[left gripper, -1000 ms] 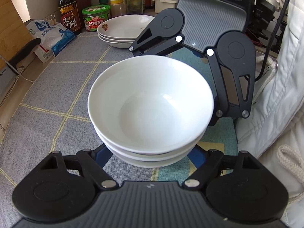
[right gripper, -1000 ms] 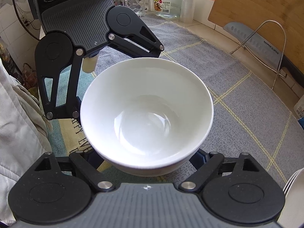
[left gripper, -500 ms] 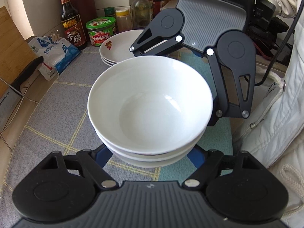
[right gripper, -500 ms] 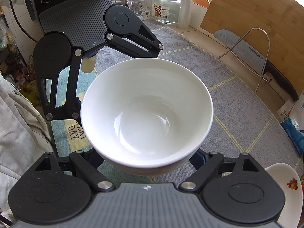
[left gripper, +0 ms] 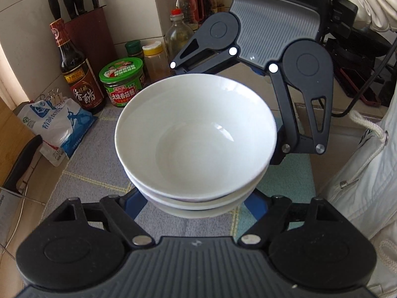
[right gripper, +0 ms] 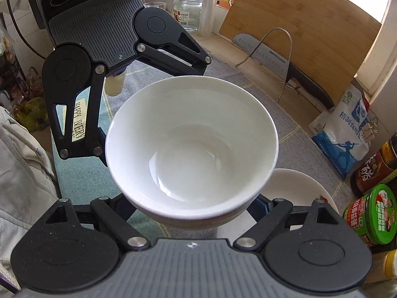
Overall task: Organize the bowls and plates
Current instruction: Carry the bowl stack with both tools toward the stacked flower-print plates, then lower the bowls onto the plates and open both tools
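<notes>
Stacked bowls (left gripper: 196, 134): glazed white ceramic, smooth and glossy. Left gripper (left gripper: 196, 198) and right gripper (right gripper: 196, 206): matt black plastic links, ribbed grey housing, bright metal pivot pins. Table mat (left gripper: 99, 154): woven cloth, rough. Cutting board (right gripper: 310, 27): wood, matt. Cleaver (right gripper: 263, 52): brushed metal blade.

The left gripper (left gripper: 196, 198) has a grey ribbed body, black round-ended link arms, silver screws and blue fingers (left gripper: 135, 200). The right gripper (right gripper: 191, 206) looks the same. A black cable (left gripper: 367, 87) hangs behind it. The person wears a white jacket (left gripper: 359, 193) with a white cord (left gripper: 367, 126).
</notes>
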### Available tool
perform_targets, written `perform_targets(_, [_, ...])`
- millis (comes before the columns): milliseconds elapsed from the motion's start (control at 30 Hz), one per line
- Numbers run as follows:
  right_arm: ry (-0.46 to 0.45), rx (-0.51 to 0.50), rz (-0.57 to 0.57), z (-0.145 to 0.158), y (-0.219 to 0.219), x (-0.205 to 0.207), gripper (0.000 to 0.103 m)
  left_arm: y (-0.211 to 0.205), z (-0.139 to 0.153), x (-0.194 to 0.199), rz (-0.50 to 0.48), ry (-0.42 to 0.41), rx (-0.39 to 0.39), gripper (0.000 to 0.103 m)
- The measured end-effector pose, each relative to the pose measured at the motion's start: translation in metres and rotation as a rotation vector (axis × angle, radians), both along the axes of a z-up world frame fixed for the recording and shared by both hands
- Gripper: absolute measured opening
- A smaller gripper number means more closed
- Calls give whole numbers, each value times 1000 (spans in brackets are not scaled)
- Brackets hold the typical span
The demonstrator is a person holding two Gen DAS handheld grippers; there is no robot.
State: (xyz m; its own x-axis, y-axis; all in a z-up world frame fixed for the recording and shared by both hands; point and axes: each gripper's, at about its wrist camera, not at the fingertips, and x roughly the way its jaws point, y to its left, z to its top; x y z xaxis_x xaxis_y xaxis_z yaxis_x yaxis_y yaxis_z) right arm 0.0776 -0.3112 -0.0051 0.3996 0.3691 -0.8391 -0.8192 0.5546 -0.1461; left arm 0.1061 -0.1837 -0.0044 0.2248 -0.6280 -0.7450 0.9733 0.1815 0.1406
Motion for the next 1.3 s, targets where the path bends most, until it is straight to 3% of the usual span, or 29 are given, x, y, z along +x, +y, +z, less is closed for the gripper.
perform_targets(300, [-27,-35,-77,4,-52,17,93,-56,-7,27,-63,-31,-17,83])
perform_targets(500, [-15,-48,-118,-9,-76,33,93,-79,-19,45,-70,-29,-10,83])
perform_targets(800, [17,-40,-161,-22,-94,43,92,-96,-32,56,-64,-5,3,83])
perform_targets(1067, [29,0,-228,-19,-106,46,93,-97,-33,54,-38,-45,-25,83])
perform_targets(1167, [17,19,-277,-16,-104,41,103,-89,-30,49,1,-46,-62,88])
perform_targets(1267, [-12,-2,-343,-11,-97,31,103,-71,-22,42,27,-48,-129,94])
perform_targets(1300, [-29,-19,-369,-9,-93,23,103,-63,-19,37,52,-62,-165,100])
